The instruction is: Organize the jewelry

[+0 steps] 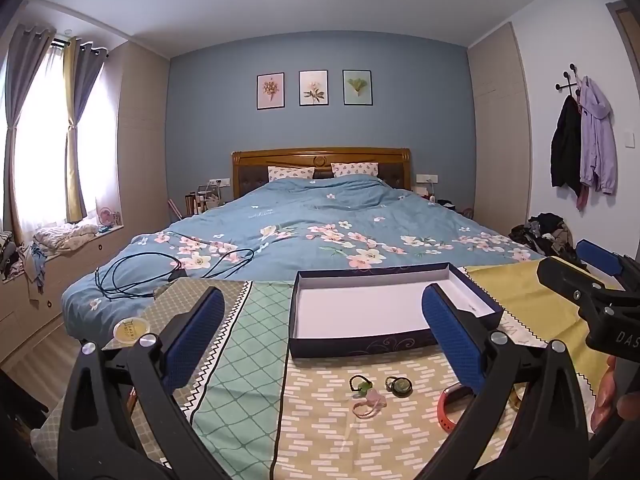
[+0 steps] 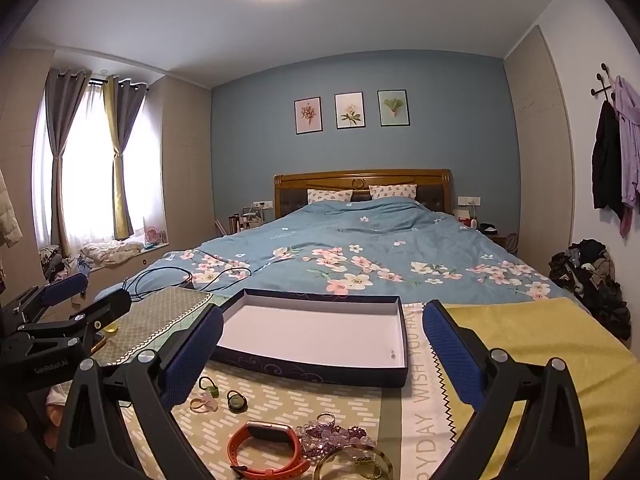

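Note:
A dark blue box (image 1: pixel 362 346) with a white inside lies open on a patterned cloth; it also shows in the right wrist view (image 2: pixel 316 374). In front of it lie small jewelry pieces: a green pendant (image 1: pixel 361 384), a pink cord charm (image 1: pixel 370 404), a round jade pendant (image 1: pixel 399 387), an orange wristband (image 2: pixel 266 450), purple beads (image 2: pixel 332 436) and a gold bangle (image 2: pixel 354 466). My left gripper (image 1: pixel 320 336) is open and empty above the cloth. My right gripper (image 2: pixel 322 352) is open and empty, just behind the wristband.
A bed with a blue floral duvet (image 1: pixel 320 224) stretches behind the box. A black cable (image 1: pixel 136 276) lies on its left corner. A small yellow round tin (image 1: pixel 131 330) sits at the cloth's left edge. A yellow cloth (image 2: pixel 540 340) covers the right side.

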A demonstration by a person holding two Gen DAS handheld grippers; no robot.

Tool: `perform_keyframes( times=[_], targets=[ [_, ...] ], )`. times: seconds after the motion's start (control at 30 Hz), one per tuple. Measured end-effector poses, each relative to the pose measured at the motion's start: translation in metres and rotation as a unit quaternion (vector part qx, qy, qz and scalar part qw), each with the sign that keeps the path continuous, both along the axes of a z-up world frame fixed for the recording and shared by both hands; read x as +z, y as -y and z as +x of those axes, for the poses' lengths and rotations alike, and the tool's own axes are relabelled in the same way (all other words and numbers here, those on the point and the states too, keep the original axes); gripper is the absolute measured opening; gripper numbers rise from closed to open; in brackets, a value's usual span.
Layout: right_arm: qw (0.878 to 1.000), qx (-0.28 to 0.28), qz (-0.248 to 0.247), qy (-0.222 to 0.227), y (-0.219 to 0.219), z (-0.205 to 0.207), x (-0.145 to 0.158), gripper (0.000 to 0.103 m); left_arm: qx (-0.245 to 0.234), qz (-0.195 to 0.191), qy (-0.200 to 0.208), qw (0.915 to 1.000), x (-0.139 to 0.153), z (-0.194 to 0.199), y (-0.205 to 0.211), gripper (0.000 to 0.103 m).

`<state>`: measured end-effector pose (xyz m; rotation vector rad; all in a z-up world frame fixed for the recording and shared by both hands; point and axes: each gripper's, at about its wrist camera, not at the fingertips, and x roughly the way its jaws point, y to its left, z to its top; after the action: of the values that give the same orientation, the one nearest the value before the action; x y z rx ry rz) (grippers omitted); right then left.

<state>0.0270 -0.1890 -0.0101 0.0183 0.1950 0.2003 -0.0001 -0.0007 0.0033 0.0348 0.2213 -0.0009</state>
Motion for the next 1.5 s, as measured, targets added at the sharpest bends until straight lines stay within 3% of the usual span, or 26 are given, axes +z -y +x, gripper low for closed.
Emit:
perform_keyframes(
  times=[1.5],
  targets=[
    [1.000,0.006,0.017,0.000,0.008,-0.001,0.001,0.096,0.004,0.003,0.019,0.9998,0.002,-0.012,0.001,0.097]
  ],
)
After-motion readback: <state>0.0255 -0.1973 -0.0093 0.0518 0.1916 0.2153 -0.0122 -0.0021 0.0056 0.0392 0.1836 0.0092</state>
